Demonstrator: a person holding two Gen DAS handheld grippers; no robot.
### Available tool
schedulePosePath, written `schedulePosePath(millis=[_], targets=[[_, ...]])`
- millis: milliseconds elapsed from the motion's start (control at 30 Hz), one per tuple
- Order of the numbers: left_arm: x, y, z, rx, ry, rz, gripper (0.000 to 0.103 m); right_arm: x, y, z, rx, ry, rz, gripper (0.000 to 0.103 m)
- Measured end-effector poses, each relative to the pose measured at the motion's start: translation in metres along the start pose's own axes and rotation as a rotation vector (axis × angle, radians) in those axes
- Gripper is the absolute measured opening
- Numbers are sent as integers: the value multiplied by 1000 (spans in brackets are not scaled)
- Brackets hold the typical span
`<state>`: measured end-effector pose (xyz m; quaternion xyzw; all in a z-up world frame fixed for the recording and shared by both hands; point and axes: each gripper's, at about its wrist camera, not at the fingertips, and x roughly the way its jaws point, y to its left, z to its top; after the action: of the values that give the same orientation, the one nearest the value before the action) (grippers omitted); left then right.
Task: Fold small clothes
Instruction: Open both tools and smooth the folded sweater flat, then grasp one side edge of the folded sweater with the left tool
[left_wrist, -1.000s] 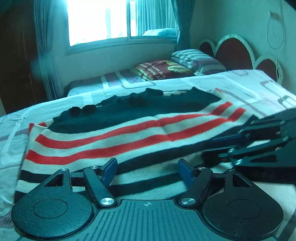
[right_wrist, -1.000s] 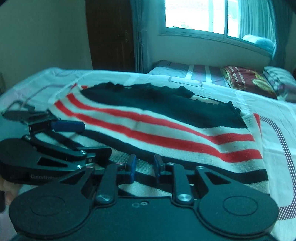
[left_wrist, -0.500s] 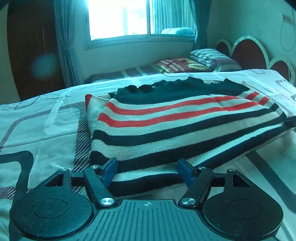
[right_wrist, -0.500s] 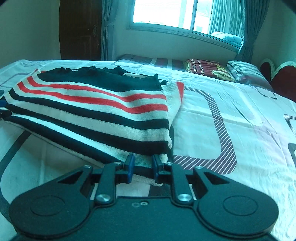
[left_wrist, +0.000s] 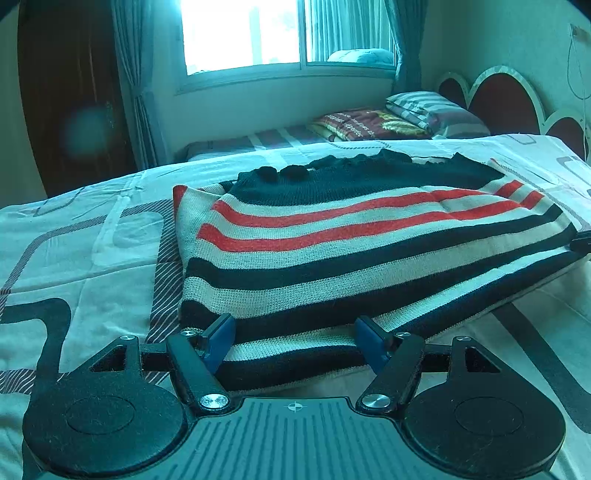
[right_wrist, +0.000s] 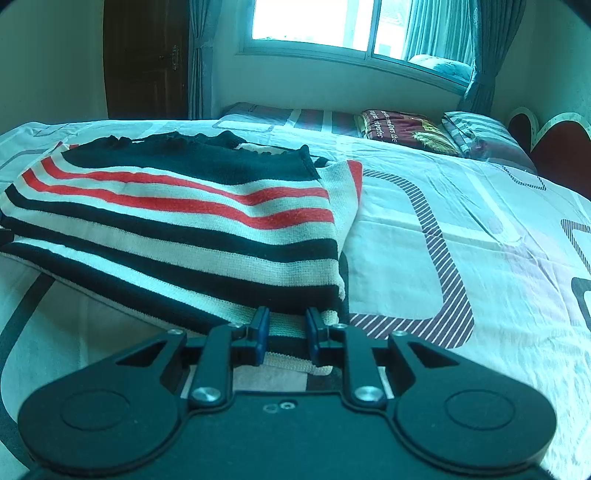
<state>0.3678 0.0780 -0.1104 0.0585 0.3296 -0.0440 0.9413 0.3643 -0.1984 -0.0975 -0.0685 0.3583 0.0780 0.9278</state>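
From my remote station, the only lettering I can find is pale print along the dark red pillow (right_wrist: 402, 129) at the head of the bed (right_wrist: 480, 229); in the right wrist view it runs sideways and stays too small and blurred for me to read any word with confidence.

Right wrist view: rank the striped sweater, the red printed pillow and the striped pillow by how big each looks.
1. striped sweater, by far the largest, though it lies nearest the camera.
2. and 3. red printed pillow and striped pillow: look about alike, both far back, so unranked.
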Motion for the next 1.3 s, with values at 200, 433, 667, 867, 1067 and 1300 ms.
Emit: schedulePosePath(millis=[200,433,667,867,1067,1300], targets=[[1,0,3,4,8,1,71,1,0,1,-1,5,4,21],[1,1,1,-20,27,1,71,2,-4,-3,23,2,24,24],[-7,2,3,-49,40,23,72,2,-4,0,30,15,25,25],[-33,12,-10,-100,49,78,72,-22,-7,6,83,-38,36,29],[-53,38,-31,-339,51,17,72,-54,-5,-2,124,-91,76,30],[-36,53,-55,-837,51,-196,71,-66,0,-8,198,-94,120,30]])
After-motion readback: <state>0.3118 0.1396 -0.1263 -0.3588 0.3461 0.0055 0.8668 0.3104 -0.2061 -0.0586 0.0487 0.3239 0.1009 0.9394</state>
